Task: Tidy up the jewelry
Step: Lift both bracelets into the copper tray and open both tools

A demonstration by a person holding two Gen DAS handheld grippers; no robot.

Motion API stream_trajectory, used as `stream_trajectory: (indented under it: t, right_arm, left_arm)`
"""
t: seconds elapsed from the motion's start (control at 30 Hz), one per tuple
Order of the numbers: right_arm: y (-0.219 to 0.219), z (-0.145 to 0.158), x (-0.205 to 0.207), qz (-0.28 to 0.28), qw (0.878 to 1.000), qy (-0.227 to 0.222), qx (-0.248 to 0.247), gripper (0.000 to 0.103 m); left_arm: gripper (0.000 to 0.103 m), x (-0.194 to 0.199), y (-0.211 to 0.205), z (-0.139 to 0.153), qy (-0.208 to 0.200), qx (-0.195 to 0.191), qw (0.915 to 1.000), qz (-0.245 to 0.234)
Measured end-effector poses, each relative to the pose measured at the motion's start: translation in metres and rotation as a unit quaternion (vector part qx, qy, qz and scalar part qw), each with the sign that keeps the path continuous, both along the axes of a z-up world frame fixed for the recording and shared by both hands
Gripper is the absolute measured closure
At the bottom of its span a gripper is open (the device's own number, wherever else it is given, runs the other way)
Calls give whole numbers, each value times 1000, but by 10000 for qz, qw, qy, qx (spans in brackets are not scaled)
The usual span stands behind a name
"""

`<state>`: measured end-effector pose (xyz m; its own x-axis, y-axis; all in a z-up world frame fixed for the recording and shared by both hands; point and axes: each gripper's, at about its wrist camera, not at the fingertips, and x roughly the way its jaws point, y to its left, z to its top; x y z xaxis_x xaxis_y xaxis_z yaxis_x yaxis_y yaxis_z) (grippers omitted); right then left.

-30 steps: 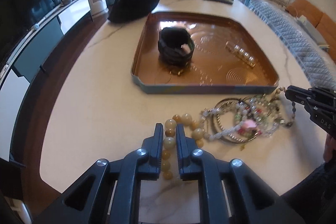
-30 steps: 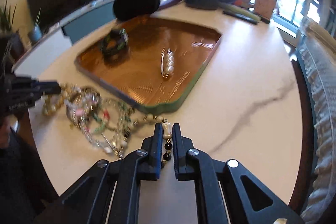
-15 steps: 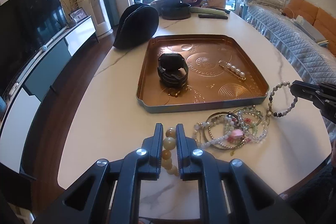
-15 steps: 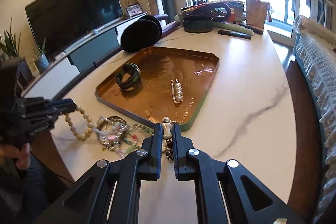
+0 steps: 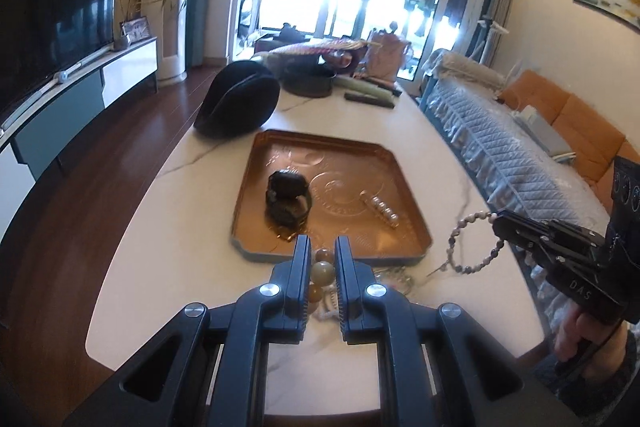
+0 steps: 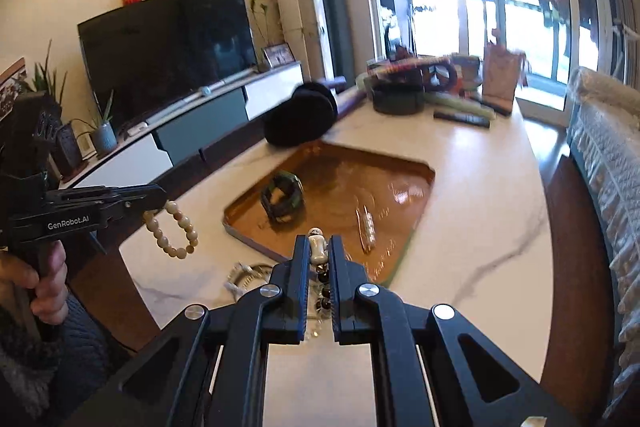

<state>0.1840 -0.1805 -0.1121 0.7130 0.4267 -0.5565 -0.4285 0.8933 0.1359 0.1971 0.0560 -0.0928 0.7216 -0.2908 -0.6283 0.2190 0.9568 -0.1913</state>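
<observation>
- Although two pieces already lie in the copper tray [image 5: 404,183], a dark cuff bracelet [image 5: 289,197] toward its left and a pearl bar pin [image 5: 380,206] toward its right, I judge the sorting to be only partly done.
- The left gripper [image 5: 322,259] has its jaws narrowed onto a cream bead bracelet [image 6: 173,229]; from the right wrist camera the loop hangs free in the air below the jaws, clear of the desk [image 5: 176,251].
- The right gripper [image 6: 318,253] has its jaws nearly closed on a grey bead bracelet [image 5: 472,239], which dangles as an open loop just beside the tray's right near corner, also off the desk.
- In its own camera only a white shaped bead and some dark beads show between the jaws.
- Neither held bracelet is over the tray yet; both hang on the near side of it, so each has yet to be carried in and set down.
- A small heap of bangles and strands [image 6: 248,275] lies on the desk just in front of the tray's near rim, mostly hidden behind the gripper bodies, so I cannot tell how many pieces are left there.
- The black hat [image 5: 240,103] and the clutter at the far end of the desk look like no part of the job.
- What is left, as I read it: place the two bracelets with room between them and the pieces already there, then bring in the heap.
</observation>
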Motion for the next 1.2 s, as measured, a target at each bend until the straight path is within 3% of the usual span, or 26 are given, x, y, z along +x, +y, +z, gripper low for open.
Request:
stream_trajectory:
  t: [0.27,0.47,0.6,0.7,0.83,1.2]
  right_arm:
    - [2,59,-16,17,9979,-587,278,95]
    - [8,113,-7,-61,9948,-920,425,95]
    - [17,143,1,-26,9921,-1160,486,95]
    - [22,146,9,-23,9913,-1172,597,95]
    - [30,125,23,57,9930,-1003,618,95]
    - [45,35,88,210,9982,39,553,95]
  left_arm:
    - [91,-17,-16,70,-663,-103,9974,-269]
    - [91,1,-33,124,-1022,-165,9938,-399]
    - [91,21,-39,137,-1080,-301,9931,-334]
    - [91,36,-38,129,-974,-490,9936,-305]
    - [91,53,-41,108,-799,-467,9952,-316]
    - [91,122,-43,-5,340,-312,9989,-96]
